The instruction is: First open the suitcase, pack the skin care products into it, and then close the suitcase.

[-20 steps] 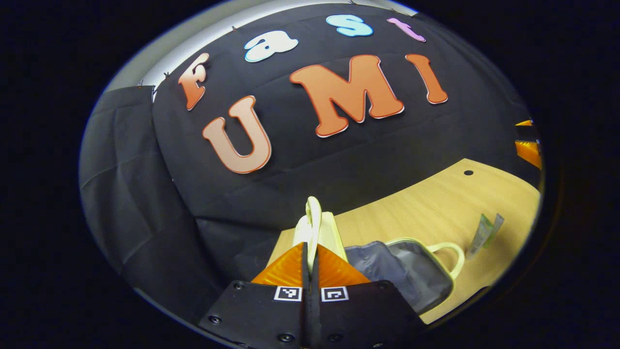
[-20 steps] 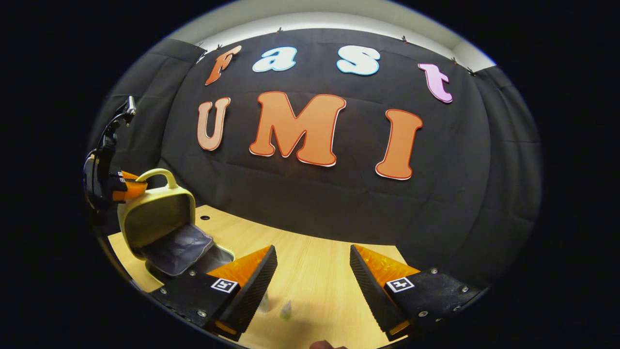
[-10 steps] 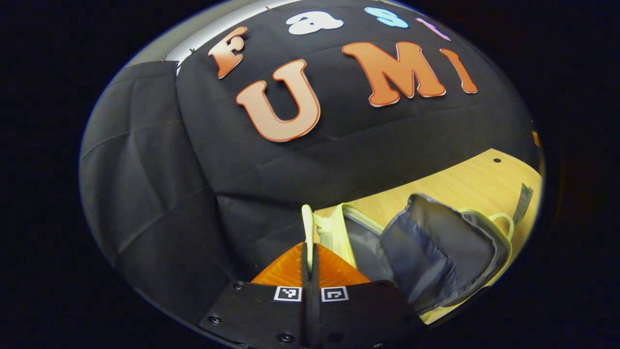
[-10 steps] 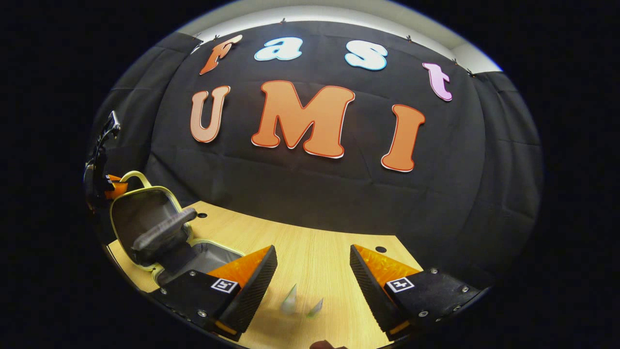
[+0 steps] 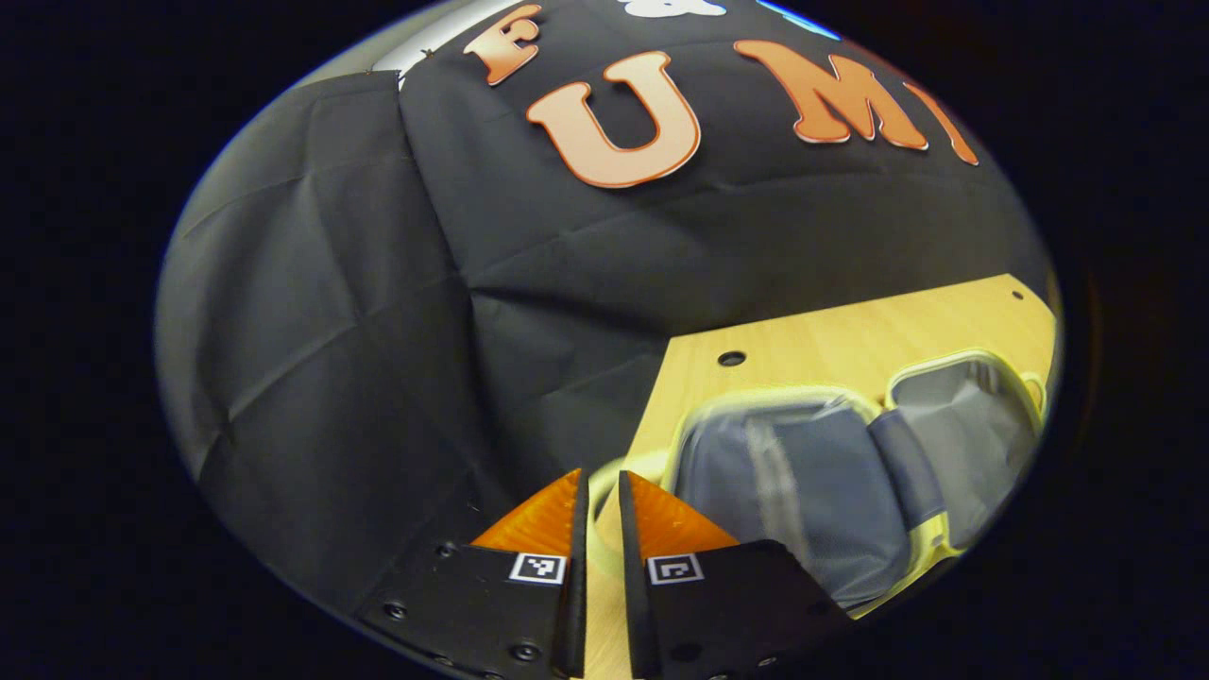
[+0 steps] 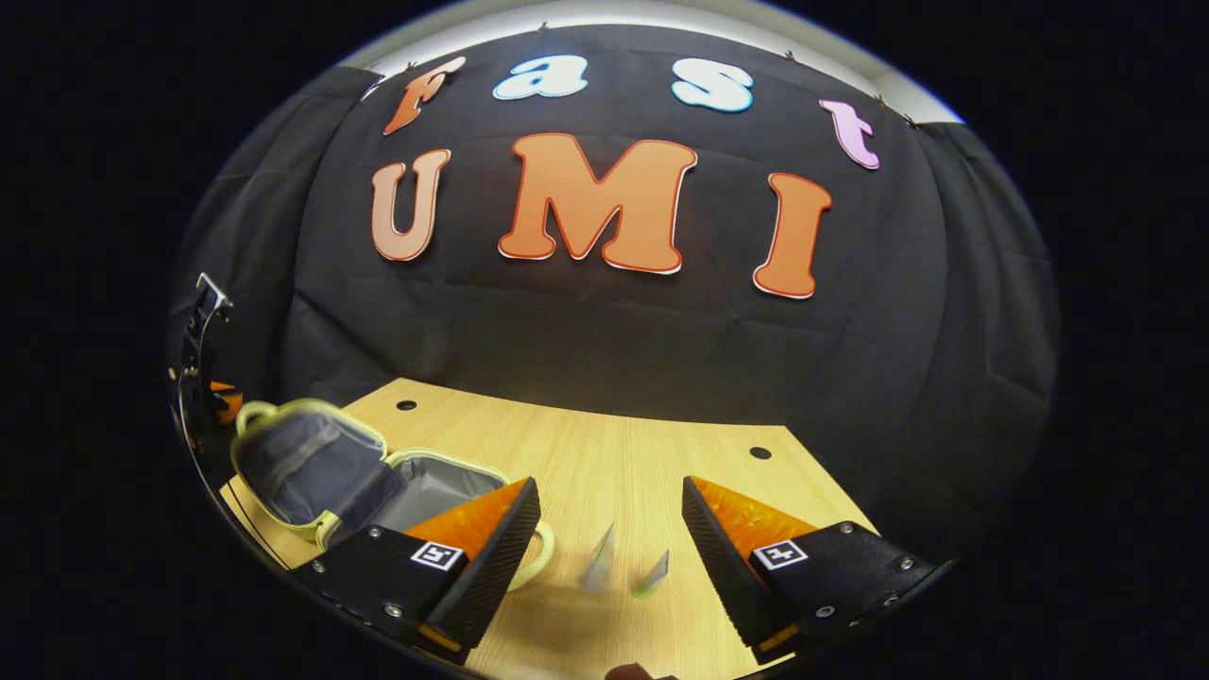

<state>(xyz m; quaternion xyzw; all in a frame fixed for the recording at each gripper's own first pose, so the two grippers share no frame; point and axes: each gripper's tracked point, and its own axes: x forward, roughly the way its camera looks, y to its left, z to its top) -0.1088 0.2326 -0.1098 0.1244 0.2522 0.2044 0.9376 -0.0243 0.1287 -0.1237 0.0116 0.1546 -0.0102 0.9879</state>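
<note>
Pale yellow hard-shell suitcase (image 6: 378, 472) lying open on light wooden counter (image 6: 604, 453), two small sachets (image 6: 623, 569) beside it, before spread right claw (image 6: 611, 548); left claw (image 5: 597, 529) slightly parted, gripping nothing.

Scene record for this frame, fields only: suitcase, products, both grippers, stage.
suitcase: open flat on the table, both lined halves up
skin care products: two small sachets standing on the table, ahead of the right gripper
left gripper: jaws slightly parted around the suitcase handle, grip uncertain
right gripper: open, empty
stage: opened, nothing packed
</note>
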